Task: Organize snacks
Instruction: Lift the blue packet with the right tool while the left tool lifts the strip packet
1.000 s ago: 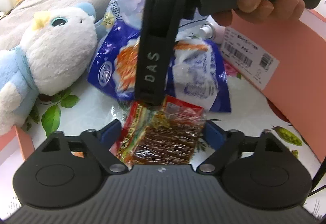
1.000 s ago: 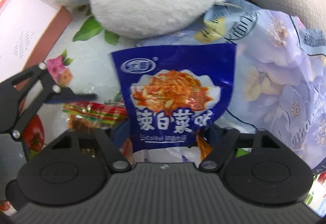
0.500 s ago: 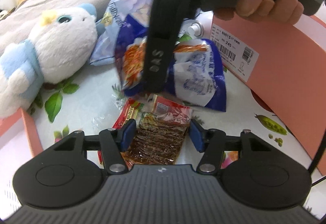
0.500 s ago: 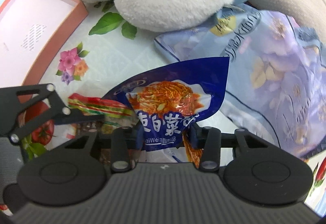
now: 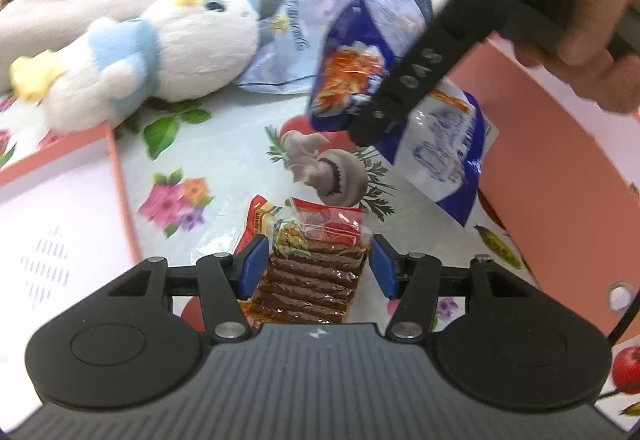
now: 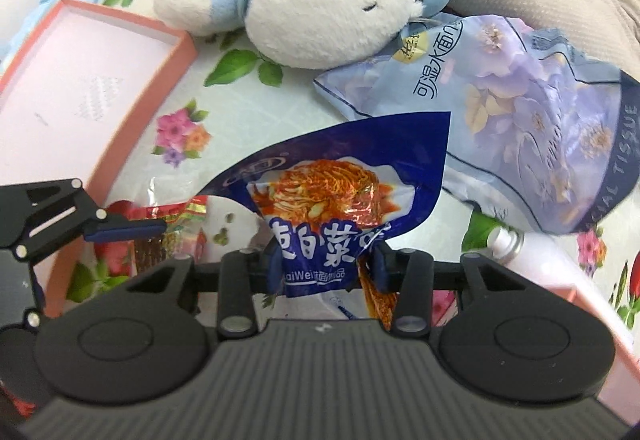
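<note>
A clear pack of brown snack sticks with a red top (image 5: 316, 264) sits between the blue pads of my left gripper (image 5: 316, 268), which is shut on it above the flowered cloth. In the right wrist view that gripper's finger (image 6: 124, 230) shows at the left. My right gripper (image 6: 324, 264) is shut on the bottom edge of a dark blue spicy cabbage packet (image 6: 340, 196), which hangs crumpled and clear of the cloth (image 5: 352, 80). A second blue packet (image 5: 448, 148) shows its white back just beside it; I cannot tell whether it is gripped too.
A white and blue plush toy (image 5: 160, 52) and a lilac tissue pack (image 6: 540, 128) lie at the back against a grey blanket. A pink box lid (image 5: 60, 220) lies at the left, a tall pink box (image 5: 560, 160) at the right. A small white bottle (image 6: 508, 240) stands by the box.
Both grippers closed on their packs and rose. The brown stick pack and the blue packet came up off the cloth, uncovering the printed mushrooms beneath.
</note>
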